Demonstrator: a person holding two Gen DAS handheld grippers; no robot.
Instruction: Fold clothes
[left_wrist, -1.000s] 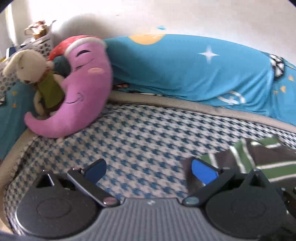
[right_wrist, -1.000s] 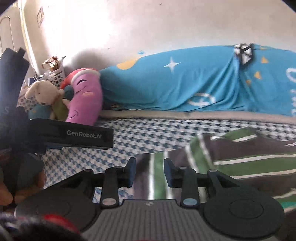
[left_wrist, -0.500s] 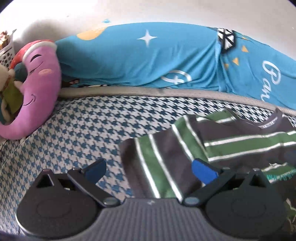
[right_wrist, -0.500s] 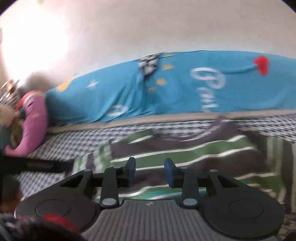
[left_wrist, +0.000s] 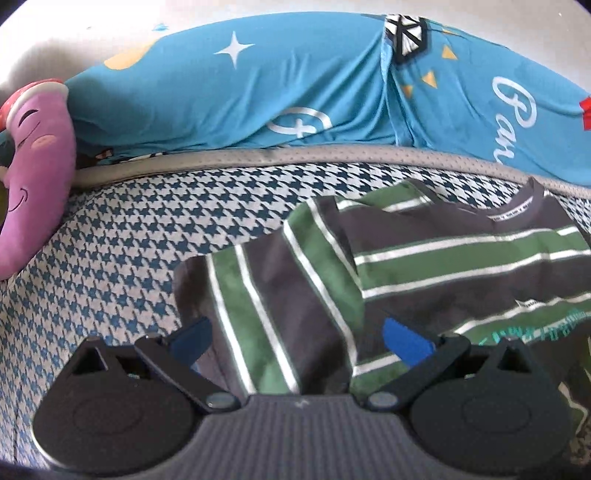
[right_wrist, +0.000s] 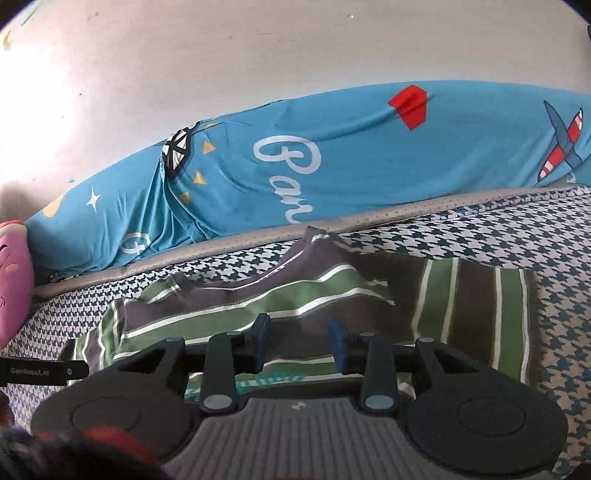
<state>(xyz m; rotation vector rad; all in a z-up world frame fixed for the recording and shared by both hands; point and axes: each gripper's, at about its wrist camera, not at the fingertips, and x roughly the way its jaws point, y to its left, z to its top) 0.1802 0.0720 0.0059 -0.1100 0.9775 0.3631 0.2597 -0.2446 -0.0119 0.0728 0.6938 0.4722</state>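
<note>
Left tongs (left_wrist: 297, 338) agape over shirt (left_wrist: 424, 266)

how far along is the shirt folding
Barely started. Done: the striped shirt lies spread on the houndstooth bedcover, both sleeves out flat. In hand: nothing; the left gripper is open over the left sleeve, and the right gripper is open over the chest. Left: every fold.

"GenRobot.AI" stands on the left gripper (right_wrist: 44, 372); "Par" on the blue cover (right_wrist: 332, 184).
</note>
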